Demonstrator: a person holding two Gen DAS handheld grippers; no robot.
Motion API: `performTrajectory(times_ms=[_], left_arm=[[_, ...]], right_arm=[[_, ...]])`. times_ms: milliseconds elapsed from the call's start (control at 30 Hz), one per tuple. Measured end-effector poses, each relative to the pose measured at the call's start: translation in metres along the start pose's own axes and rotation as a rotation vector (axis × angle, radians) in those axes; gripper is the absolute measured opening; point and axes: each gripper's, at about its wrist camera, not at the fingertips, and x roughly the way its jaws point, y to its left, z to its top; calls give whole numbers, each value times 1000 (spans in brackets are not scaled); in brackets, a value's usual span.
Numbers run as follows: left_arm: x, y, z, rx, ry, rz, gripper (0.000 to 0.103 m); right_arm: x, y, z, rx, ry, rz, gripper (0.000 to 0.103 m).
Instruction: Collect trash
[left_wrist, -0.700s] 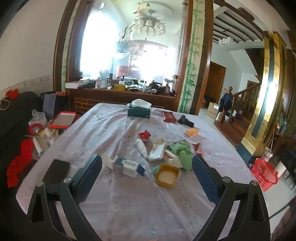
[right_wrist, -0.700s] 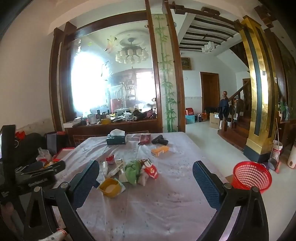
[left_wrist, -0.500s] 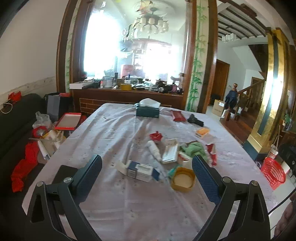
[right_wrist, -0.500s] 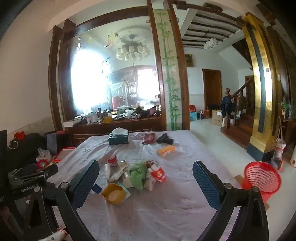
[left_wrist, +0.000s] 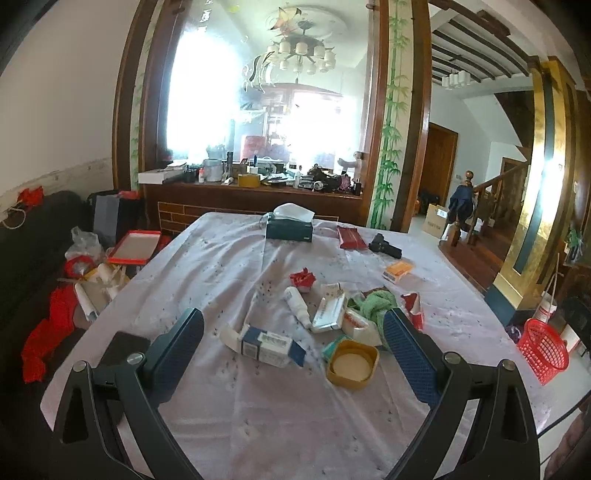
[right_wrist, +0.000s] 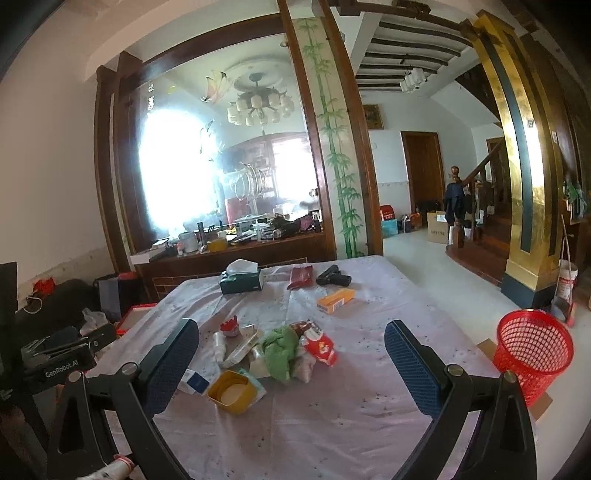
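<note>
Tongs: left gripper (left_wrist: 293, 345) and right gripper (right_wrist: 291, 354) spread wide, nothing held.
Nearest trash: blue-and-white carton (left_wrist: 266, 345) lies crosswise, framed between the left fingers.

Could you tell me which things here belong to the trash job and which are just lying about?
For the job:
- red basket on the floor
- yellow lid
- blue and white carton
- red wrapper
- white bottle

Probably just lying about:
- tissue box
- black object
- green cloth
</note>
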Motion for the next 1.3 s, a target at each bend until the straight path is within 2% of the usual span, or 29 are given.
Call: performTrajectory(times_ms=[200,400,700,1300], left_arm=[[-15,-23,-3,36,12,3,97],[-30,-39,-4,58,-6,1,97],[-39,-42,-7,56,2,-18,97],[-48,-42,-9,61,0,-23,97]], right_arm=[[-17,-12,1,2,-11,17,102],[-33,-22,-1,73,-2,30,102],[-45,-24,-3,114,22,40,102],[-55,-20,1,105,-6,45,102]])
